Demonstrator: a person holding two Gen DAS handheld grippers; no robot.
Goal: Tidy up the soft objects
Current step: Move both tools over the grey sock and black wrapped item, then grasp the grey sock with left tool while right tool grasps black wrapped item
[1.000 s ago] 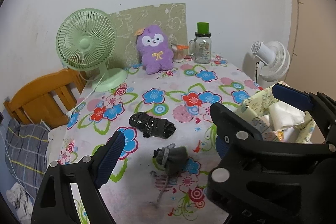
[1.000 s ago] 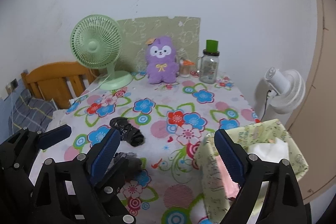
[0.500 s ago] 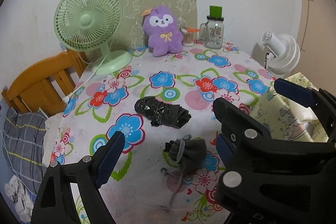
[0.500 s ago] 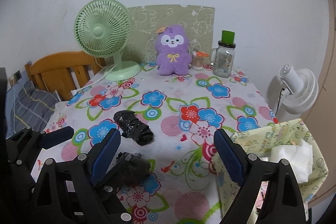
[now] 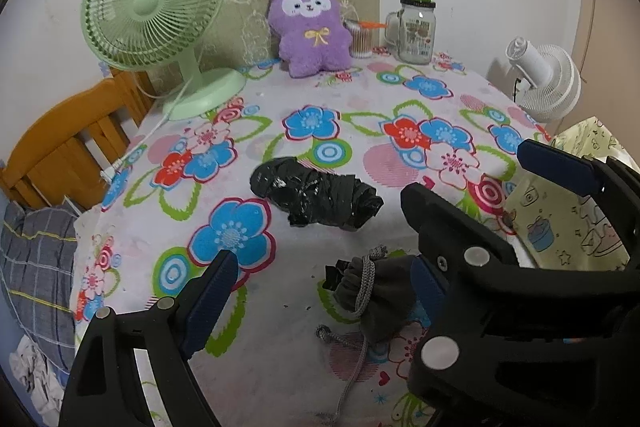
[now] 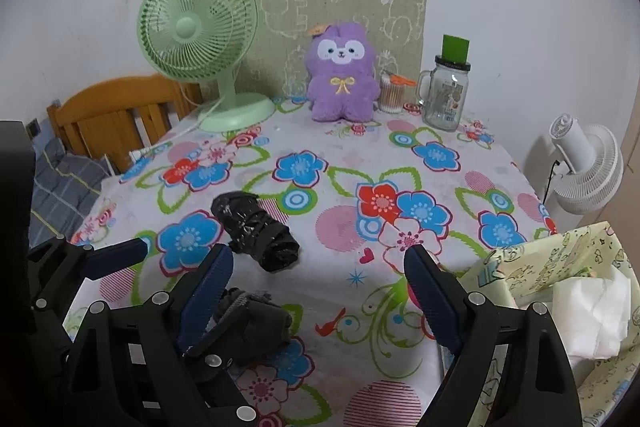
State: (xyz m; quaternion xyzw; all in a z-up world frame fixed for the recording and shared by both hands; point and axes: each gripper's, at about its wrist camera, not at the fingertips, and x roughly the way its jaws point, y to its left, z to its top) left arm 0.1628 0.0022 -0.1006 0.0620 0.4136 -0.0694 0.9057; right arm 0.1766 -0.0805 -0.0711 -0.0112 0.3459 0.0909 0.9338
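A grey drawstring pouch (image 5: pixel 376 297) lies on the floral tablecloth, between my left gripper's (image 5: pixel 320 297) open fingers and close to the right one. A crumpled black plastic bag (image 5: pixel 316 197) lies just beyond it. A purple plush toy (image 5: pixel 310 27) sits upright at the table's back. In the right wrist view my right gripper (image 6: pixel 318 293) is open and empty above the cloth; the pouch (image 6: pixel 246 307) is partly hidden behind its left finger and the left gripper, the black bag (image 6: pixel 256 227) lies ahead, and the plush (image 6: pixel 342 75) sits at the back.
A green desk fan (image 5: pixel 156 27) stands back left, a glass jar with green lid (image 5: pixel 416 27) and a cotton-swab tub (image 5: pixel 362 41) back right. A yellow fabric storage box (image 6: pixel 568 307) holding white tissue sits at the right edge. A white fan (image 6: pixel 588 163) and wooden headboard (image 5: pixel 68 143) flank the table.
Both grippers have moved forward and lower over the table. The pouch now sits between my left gripper's fingers. Both stay open; nothing was grasped.
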